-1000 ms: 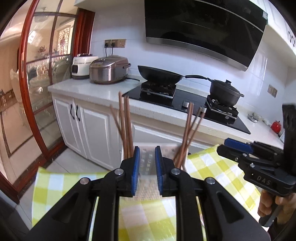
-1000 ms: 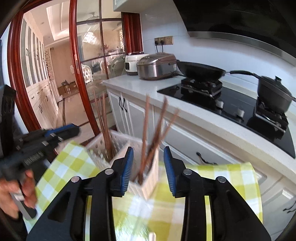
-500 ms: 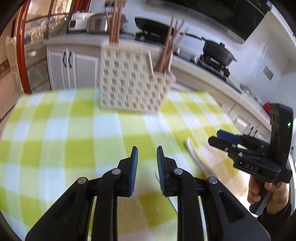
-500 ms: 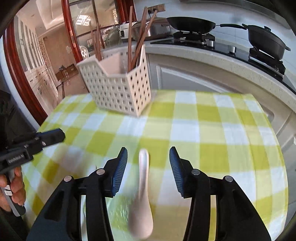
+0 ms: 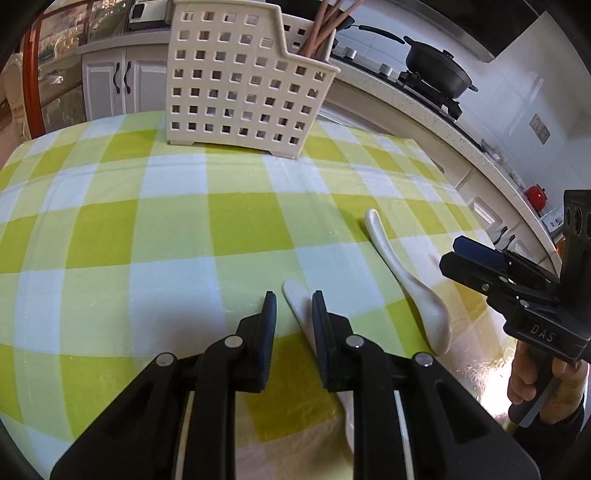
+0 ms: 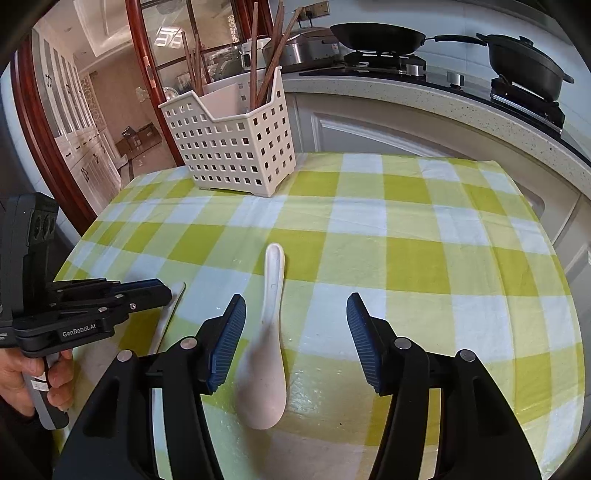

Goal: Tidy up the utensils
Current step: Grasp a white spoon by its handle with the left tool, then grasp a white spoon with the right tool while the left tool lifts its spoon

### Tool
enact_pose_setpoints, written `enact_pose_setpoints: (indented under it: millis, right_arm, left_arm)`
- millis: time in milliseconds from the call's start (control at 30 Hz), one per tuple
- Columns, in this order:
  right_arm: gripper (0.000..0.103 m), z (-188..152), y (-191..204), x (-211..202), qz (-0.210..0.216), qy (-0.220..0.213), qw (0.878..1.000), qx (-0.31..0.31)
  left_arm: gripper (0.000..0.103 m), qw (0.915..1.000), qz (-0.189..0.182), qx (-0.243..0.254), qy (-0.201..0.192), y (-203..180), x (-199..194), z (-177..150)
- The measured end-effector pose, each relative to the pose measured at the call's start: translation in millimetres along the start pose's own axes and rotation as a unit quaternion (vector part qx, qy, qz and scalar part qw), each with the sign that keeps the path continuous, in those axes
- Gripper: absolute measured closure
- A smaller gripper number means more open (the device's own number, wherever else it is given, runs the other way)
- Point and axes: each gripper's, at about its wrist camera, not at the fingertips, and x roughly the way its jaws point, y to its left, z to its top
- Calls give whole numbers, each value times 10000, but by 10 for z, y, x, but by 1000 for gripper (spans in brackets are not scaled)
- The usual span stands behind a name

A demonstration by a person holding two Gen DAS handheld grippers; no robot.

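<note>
A cream perforated utensil basket (image 5: 243, 85) (image 6: 236, 147) with brown chopsticks (image 6: 266, 59) stands at the far side of the green checked tablecloth (image 5: 147, 221). Two white ceramic spoons lie near the front edge. My left gripper (image 5: 291, 310) is open low over the left spoon (image 5: 299, 302), whose handle lies between the fingers, not clamped. My right gripper (image 6: 295, 317) is wide open above the right spoon (image 6: 267, 350) (image 5: 406, 280), which lies flat, offset toward the left finger.
A kitchen counter (image 6: 443, 103) with a hob, a wok (image 6: 376, 35) and a black pot (image 6: 524, 62) runs behind the table. A red-framed glass door (image 6: 140, 74) is at the left. The table's right edge (image 6: 576, 332) drops off nearby.
Both grippers have tilted down from facing the basket to low over the tablecloth. The right jaws have opened wider. Each gripper now straddles a spoon.
</note>
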Motion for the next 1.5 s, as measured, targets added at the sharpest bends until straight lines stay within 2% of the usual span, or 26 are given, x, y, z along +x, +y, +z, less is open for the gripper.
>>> enact_pose_setpoints:
  millis: [467,567,667,833,1167,1267,1333,1500]
  right_arm:
    - [46,-18,-15,1,93,-2,10000,6]
    - [44,-27,-9,5,116,5,9999,-13]
    - [44,-32,-21,3,122,12,9999,-7]
    - [44,-38,-27,11,142,29,9999,9]
    - [44,-42,-31,3,150,16,9999,22]
    - [44,-43,-41,10,135,22,9999,33]
    - [44,-43,-45,15,137,29,9999,43]
    - [44,-42,-57,2,132,14,9999,57]
  left_arm:
    - [87,9963,652,560,-53,-282,116,35]
    - [89,9980,460,428,-40,-266,110,44]
    - [98,9973,500,526,-147,-308,70,39]
    - [98,9977,402,522,-135,-292,59,31]
    - [97,9958,405,816,33,-360,45,-27]
    - [97,9941,482,972,59,-413,44,-50]
    - [97,9929,460,1072,248,-448,88,-79]
    - [98,9914,531,1170,244,-474,107,-112]
